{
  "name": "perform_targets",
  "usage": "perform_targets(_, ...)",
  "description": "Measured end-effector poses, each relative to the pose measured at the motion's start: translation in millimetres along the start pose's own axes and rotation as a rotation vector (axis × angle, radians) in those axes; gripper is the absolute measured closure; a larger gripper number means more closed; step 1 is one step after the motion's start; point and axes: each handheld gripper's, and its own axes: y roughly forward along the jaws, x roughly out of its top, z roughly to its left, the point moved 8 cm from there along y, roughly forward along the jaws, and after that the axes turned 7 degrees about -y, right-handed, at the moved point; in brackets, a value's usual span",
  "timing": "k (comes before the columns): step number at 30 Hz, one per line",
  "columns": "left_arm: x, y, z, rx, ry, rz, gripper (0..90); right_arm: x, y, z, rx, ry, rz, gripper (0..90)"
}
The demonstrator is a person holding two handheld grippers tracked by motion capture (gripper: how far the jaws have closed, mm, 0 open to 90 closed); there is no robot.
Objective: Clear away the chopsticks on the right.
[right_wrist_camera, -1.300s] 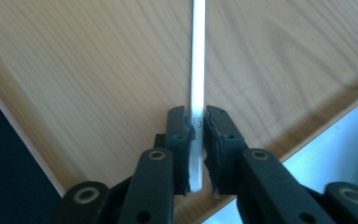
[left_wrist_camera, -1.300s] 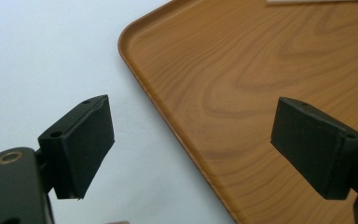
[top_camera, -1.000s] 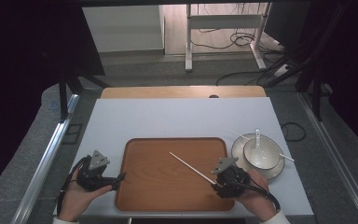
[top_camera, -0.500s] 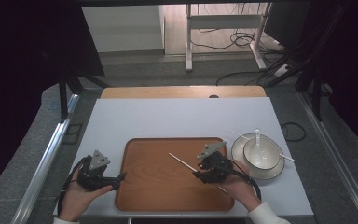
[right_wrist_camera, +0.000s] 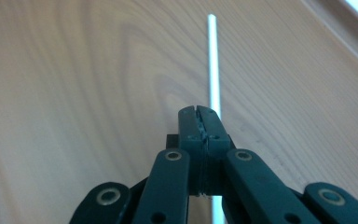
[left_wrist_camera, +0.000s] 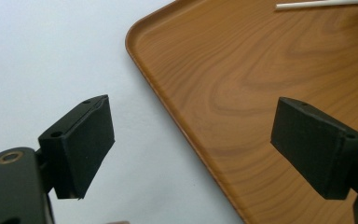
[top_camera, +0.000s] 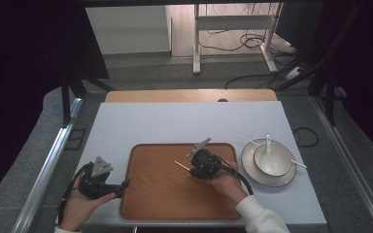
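A thin white chopstick (top_camera: 180, 165) lies on the brown wooden tray (top_camera: 165, 199). My right gripper (top_camera: 191, 171) rests over its near part, above the middle of the tray. In the right gripper view the jaws have just been closing and the right gripper (right_wrist_camera: 203, 116) now has its pads pressed together. The chopstick (right_wrist_camera: 212, 60) runs on under the right-hand jaw, a little off the seam, so I cannot tell whether it is pinched. My left gripper (top_camera: 123, 185) stands open at the tray's left edge. The left gripper (left_wrist_camera: 191, 144) has nothing between its pads, only the tray rim (left_wrist_camera: 168, 116).
A white bowl (top_camera: 272, 160) with a white spoon (top_camera: 268, 145) stands on a plate (top_camera: 252, 172) right of the tray. A second chopstick (top_camera: 298, 164) lies across that plate. The white table top (top_camera: 184, 121) stretches behind the tray.
The right gripper has moved left from beside the plate onto the tray's middle, over the chopstick. The chopstick's far end has stayed put. The left gripper has not moved.
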Motion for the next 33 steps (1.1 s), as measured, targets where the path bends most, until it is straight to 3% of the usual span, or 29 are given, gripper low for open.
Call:
perform_targets(7, 0.0, 0.6, -0.7, -0.001, 0.0, 0.002, 12.9, -8.7, -0.4, -6.0, -0.022, 0.024, 0.014, 89.6)
perform_targets(17, 0.0, 1.7, -1.4, -0.004, 0.006, 0.004, 12.9, -15.9, -3.2, -5.8, -0.014, 0.025, 0.018, 89.7)
perform_targets(23, -0.3, 1.8, -1.7, -0.005, 0.007, 0.005, 12.9, -22.6, -3.2, -8.9, -0.03, 0.034, 0.036, 89.7)
perform_targets(33, -0.5, 1.9, -1.5, -0.005, 0.006, 0.005, 12.9, -40.4, -17.9, -18.3, -0.078, 0.062, 0.046, 89.7)
